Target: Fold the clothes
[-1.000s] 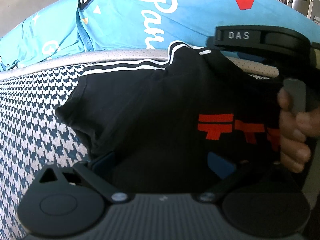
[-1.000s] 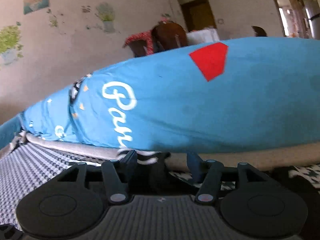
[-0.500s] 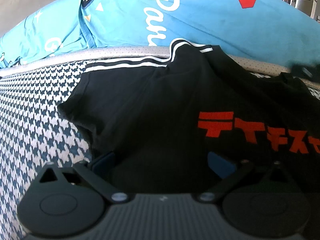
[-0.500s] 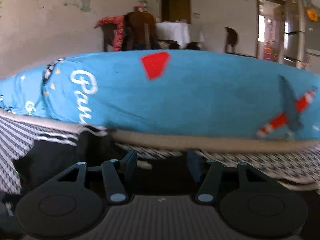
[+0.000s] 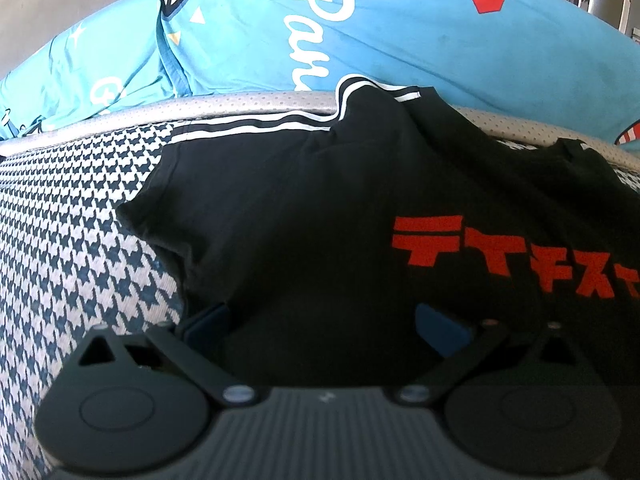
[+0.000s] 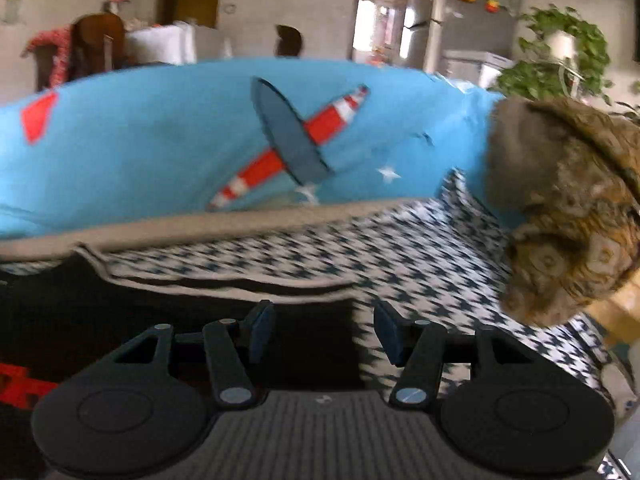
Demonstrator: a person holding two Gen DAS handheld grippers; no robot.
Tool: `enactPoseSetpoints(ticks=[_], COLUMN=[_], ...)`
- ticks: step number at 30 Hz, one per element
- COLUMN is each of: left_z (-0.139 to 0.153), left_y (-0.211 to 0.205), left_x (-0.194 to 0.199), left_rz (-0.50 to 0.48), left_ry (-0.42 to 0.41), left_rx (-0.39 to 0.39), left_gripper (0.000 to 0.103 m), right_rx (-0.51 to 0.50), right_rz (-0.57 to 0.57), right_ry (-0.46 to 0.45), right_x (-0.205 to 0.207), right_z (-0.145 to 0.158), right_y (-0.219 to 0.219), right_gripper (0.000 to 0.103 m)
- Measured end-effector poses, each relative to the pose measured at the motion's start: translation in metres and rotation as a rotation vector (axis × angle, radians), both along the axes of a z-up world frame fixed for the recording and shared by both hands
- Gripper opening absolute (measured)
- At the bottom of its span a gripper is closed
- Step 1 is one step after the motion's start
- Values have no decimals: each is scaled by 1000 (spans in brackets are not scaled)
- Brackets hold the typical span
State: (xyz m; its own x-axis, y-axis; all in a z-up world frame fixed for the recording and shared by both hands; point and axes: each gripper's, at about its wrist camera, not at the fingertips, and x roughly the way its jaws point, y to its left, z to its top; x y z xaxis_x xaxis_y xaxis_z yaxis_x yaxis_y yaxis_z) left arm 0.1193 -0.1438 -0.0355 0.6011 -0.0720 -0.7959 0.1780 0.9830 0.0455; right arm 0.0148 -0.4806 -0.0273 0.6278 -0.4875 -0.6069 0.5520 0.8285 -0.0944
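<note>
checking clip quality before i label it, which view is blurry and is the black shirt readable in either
Left wrist view: sharp, with fisheye bending at the edges; the black shirt is dark, but its red lettering reads crisply. Right wrist view: motion-blurred, the houndstooth cover smeared, the shirt a near-featureless black patch, the doorway blown out.

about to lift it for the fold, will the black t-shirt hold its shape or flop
Probably flop: the black t-shirt already wrinkles and drapes over the grey mattress edge. It looks thin, so likely light. The open left gripper would need a second hold, or the far side sags.
</note>
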Motion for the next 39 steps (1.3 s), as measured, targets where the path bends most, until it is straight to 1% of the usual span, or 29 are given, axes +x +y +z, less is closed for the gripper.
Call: enactPoseSetpoints(ticks=[2,4,5,6,7,10,15,18,20,21,25,26,29,33,34,36,39], left_z=[0,0,0,0,0,0,0,0,0,-1,1,1,4,9,10,11,12], left_y=[0,0,0,1,1,2,3,4,5,5,6,6,7,14,19,27,37], left_x=[0,0,-1,-1,-1,-1,1,2,2,2,3,3,5,13,16,22,31], left_rz=[-1,0,0,-1,-2,-4,-6,-7,-7,-8,-2,2,7,48,60,81,108], left_ry=[-1,-2,-3,-4,-4,0,8,12,13,13,20,22,0,-41,-44,-43,-56], left_rx=[0,-1,-1,-1,-1,-6,-10,-12,-11,-12,-16,-18,0,20,10,-7,-21], left_gripper=[103,103,103,103,103,103,103,103,103,103,103,103,103,103,103,103,103], right_rx=[60,102,82,75,69,42,-58,-57,-85,-96,-105,-103,-36,59,86,138,170], right_rz=[4,26,33,55,71,40,-91,-155,-183,-192,-200,-193,-78,46,76,148,265], right_ry=[-1,-13,-11,-2,4,4,12,74,105,104,-9,-35,-82,-100,-107,-110,-98], right_x=[1,3,4,6,8,9,1,1,2,2,-5,-6,0,13,16,22,31], right_z=[-6,-10,-10,-11,-10,-7,8,2,-1,-1,16,20,22,20,19,17,11], right_y=[-7,-5,-1,3,7,13,13,10,7,6,5,5,12,27,32,46,73], right_gripper=[55,40,31,13,10,8,7,7,7,7,11,11,11,11,13,14,14])
